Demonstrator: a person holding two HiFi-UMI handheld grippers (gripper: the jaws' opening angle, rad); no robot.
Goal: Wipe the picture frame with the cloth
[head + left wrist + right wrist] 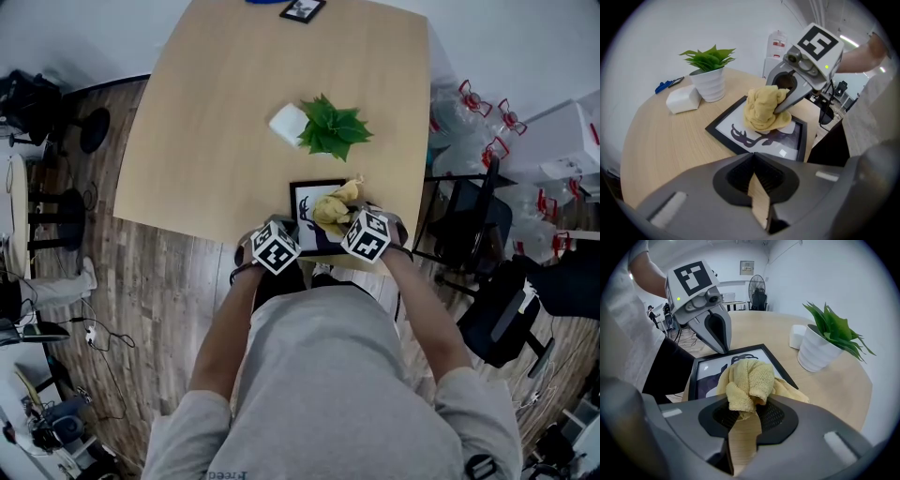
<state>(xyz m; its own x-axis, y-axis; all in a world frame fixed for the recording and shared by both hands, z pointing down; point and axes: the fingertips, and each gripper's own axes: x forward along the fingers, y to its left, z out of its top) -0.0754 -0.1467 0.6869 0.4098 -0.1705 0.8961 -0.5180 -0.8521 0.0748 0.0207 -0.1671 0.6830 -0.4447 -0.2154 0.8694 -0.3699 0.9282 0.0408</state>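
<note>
Fingers (794,93) of the right gripper (778,108) are pinching a bunched yellow cloth (747,380) and pressing it down onto the picture frame (733,127), w/ cloth folds bulging up btwn the pads. The frame, black-edged w/ a dark deer print, is lying flat at the near edge of the wooden worktop (225,122), right in front of the person. The cloth is sitting on the frame's right half. The left gripper (723,350) is coming in from the opposite side, its fingers (717,329) pressed together w/ nothing btwn them, tips at the frame's left edge. A potted plant (330,127) and a white box (288,124) are standing side by side beyond the frame, mid-worktop. A second small frame (302,9) is lying at the far edge.
</note>
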